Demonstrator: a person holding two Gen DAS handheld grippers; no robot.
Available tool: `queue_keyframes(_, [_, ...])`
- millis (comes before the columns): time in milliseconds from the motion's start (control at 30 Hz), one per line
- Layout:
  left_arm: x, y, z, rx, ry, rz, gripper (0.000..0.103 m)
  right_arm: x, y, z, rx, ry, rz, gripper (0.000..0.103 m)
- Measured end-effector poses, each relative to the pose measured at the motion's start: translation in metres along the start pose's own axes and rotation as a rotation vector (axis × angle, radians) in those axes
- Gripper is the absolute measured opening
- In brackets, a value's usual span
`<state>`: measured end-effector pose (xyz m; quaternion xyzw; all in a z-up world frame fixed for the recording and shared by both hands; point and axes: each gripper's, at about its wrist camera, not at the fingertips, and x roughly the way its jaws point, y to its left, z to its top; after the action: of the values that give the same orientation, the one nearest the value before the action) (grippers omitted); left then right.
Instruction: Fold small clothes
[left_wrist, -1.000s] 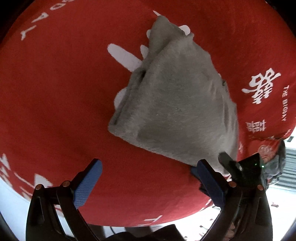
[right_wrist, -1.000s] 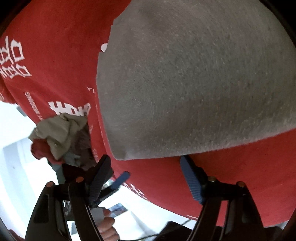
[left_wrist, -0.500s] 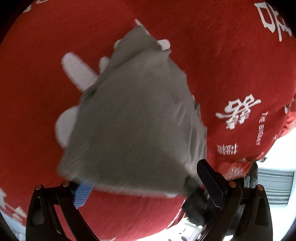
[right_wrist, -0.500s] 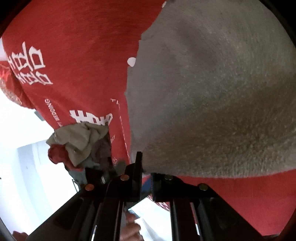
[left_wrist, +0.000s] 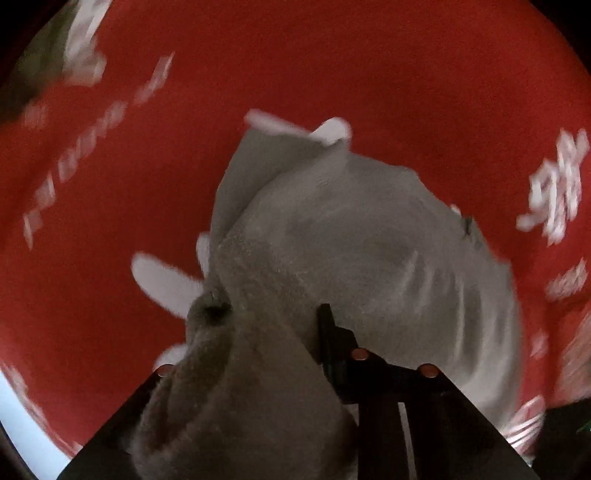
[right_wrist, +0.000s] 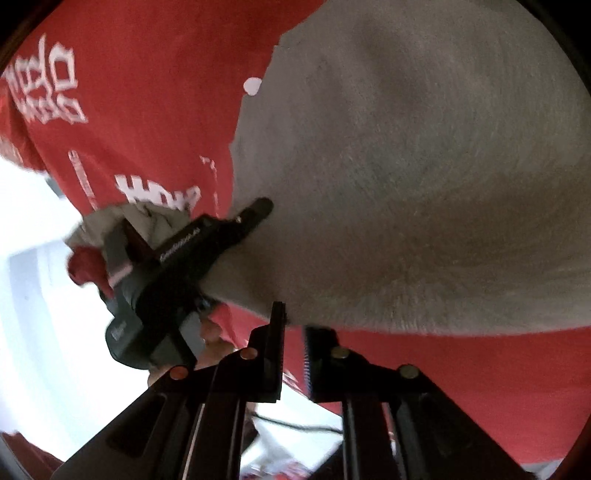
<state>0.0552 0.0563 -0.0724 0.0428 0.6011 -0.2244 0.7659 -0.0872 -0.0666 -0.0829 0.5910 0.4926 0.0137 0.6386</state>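
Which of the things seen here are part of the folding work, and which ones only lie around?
Part of the job:
- grey fleece garment
- left gripper, shut on the garment
- right gripper, shut on its near edge

Lying about:
- red printed cloth beneath
- crumpled pile of clothes at the cloth's edge

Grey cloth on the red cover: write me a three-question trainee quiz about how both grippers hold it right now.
1. True or false: the left hand-held gripper is shut on the grey cloth.
2. Where does the right hand-held gripper grip the grey cloth? A) its near edge B) its far corner C) nowhere
3. Fill in: the cloth lies on a ____ cover with white print.

Key: 1 true; 2 A; 3 red.
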Motion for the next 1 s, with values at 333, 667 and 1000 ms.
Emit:
queue_keyframes(333, [-0.019,-0.067,-0.040,0.587,-0.235,0.254,0.023,-0.042,0.101,0.106,-0.350,0.058,-0.262,0.084])
queue_keyframes(667, [-0.018,-0.070,-0.044,0.651,-0.253,0.253,0.023,0.136,0.172,0.166,-0.496,0.585,-0.411,0.089])
queue_keyframes(1000, [-0.022,-0.072,-0.044,0.657,-0.252,0.240,0.023,0.190,0.159,0.175,-0.602,0.611,-0.684,0.024])
